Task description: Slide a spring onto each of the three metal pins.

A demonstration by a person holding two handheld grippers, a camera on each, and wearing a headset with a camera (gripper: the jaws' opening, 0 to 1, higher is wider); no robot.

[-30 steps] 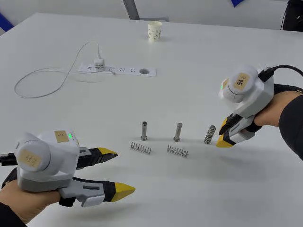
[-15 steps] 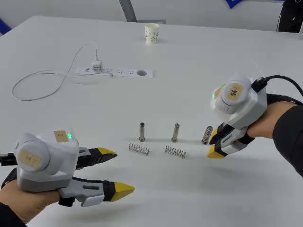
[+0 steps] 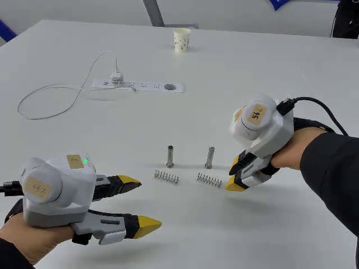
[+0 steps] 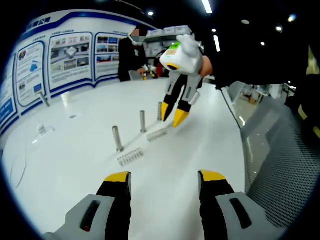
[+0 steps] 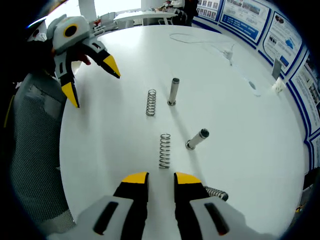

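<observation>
Two bare metal pins (image 3: 170, 156) (image 3: 210, 157) stand upright on the white table (image 3: 252, 78). A loose spring (image 3: 166, 176) (image 3: 209, 179) lies in front of each. My right gripper (image 3: 233, 176) hovers just right of the right-hand loose spring (image 5: 164, 150), jaws a little apart, nothing between them. A third pin wearing a spring (image 4: 160, 111) stands behind that gripper; the spring (image 5: 216, 192) peeks out beside my right jaw. My left gripper (image 3: 139, 203) rests wide open at the near left, well short of the left spring (image 4: 130, 156).
A white power strip (image 3: 140, 85) with a plugged charger and a looping cable (image 3: 50, 92) lies at the back left. A paper cup (image 3: 181, 39) stands near the far edge. A person (image 4: 132, 55) stands beyond the table.
My right gripper has moved left, away from the sprung third pin, which it now covers in the head view, to the right-hand loose spring. The left gripper has stayed put.
</observation>
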